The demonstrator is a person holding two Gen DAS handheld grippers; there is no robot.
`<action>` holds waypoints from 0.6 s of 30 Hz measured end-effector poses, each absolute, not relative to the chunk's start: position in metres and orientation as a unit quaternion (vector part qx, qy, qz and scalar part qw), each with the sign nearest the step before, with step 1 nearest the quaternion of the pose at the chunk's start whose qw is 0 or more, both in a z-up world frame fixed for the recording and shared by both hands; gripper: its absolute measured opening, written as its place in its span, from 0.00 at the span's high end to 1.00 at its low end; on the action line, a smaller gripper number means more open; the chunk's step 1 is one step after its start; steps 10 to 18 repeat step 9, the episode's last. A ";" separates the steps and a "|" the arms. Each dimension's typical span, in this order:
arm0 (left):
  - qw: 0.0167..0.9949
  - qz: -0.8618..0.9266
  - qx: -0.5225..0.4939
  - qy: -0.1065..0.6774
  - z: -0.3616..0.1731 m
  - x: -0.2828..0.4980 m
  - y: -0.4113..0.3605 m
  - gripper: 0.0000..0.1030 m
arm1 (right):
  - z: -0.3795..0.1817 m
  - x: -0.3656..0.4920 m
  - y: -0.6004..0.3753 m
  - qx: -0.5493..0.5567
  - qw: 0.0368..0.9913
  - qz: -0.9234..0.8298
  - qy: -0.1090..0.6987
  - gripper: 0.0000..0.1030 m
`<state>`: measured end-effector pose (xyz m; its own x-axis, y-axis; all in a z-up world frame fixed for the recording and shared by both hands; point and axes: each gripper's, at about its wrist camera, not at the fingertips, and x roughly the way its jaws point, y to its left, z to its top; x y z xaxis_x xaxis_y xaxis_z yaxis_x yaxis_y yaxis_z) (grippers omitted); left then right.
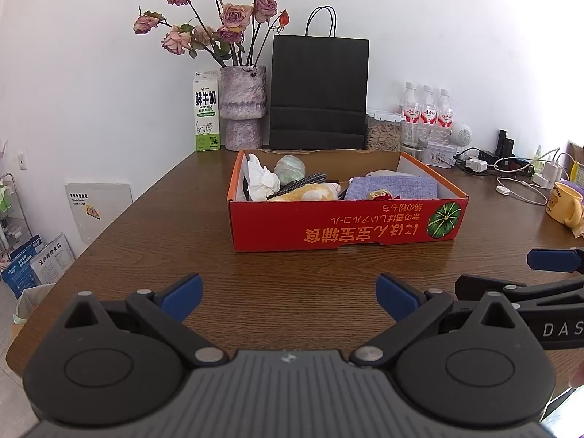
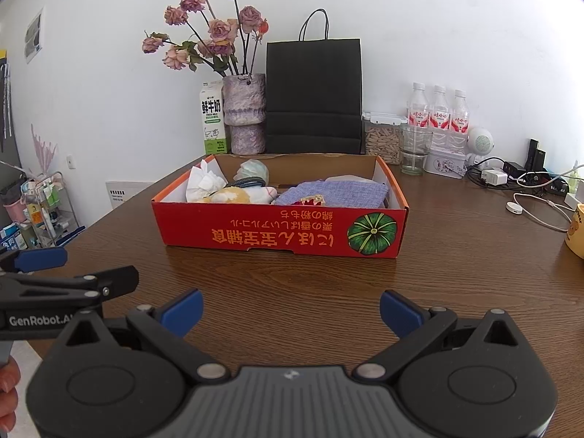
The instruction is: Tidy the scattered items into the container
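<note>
The shallow red cardboard box (image 1: 343,224) with upside-down yellow lettering and a green pumpkin print sits mid-table on the brown wooden table (image 1: 284,292), long side across the view, holding crumpled white tissue (image 1: 261,179) and a grey-blue fabric pouch (image 1: 390,188), while the left gripper (image 1: 288,297) and right gripper (image 2: 290,310) hover before it, spread wide and empty.

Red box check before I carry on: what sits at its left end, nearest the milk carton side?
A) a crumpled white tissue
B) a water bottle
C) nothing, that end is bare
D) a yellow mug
A: a crumpled white tissue stands against the left wall of the red box, with the blue-grey fabric pouch further right; both views show it.
</note>
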<state>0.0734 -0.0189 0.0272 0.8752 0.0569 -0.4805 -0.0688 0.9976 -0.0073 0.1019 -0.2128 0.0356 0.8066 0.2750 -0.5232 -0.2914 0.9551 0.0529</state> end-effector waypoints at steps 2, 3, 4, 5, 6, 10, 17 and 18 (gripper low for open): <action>0.968 0.031 -0.012 0.248 0.027 0.074 -0.019 0.00 | 0.036 0.102 -0.213 -0.015 0.950 0.149 0.273 0.00; 0.968 0.030 -0.011 0.247 0.027 0.073 -0.019 0.00 | 0.035 0.102 -0.213 -0.014 0.950 0.150 0.273 0.00; 0.969 0.029 -0.012 0.246 0.027 0.073 -0.019 0.00 | 0.035 0.102 -0.213 -0.014 0.950 0.150 0.273 0.00; 0.969 0.029 -0.012 0.246 0.027 0.073 -0.019 0.00 | 0.035 0.102 -0.214 -0.014 0.950 0.150 0.273 0.00; 0.969 0.028 -0.012 0.246 0.027 0.073 -0.019 0.00 | 0.035 0.102 -0.214 -0.014 0.950 0.150 0.273 0.00; 0.968 0.029 -0.014 0.249 0.027 0.073 -0.019 0.00 | 0.035 0.102 -0.213 -0.015 0.950 0.150 0.273 0.00; 0.968 0.029 -0.014 0.249 0.027 0.073 -0.019 0.00 | 0.035 0.102 -0.213 -0.015 0.950 0.150 0.273 0.00; 0.968 0.029 -0.014 0.249 0.027 0.073 -0.019 0.00 | 0.035 0.102 -0.213 -0.015 0.950 0.150 0.273 0.00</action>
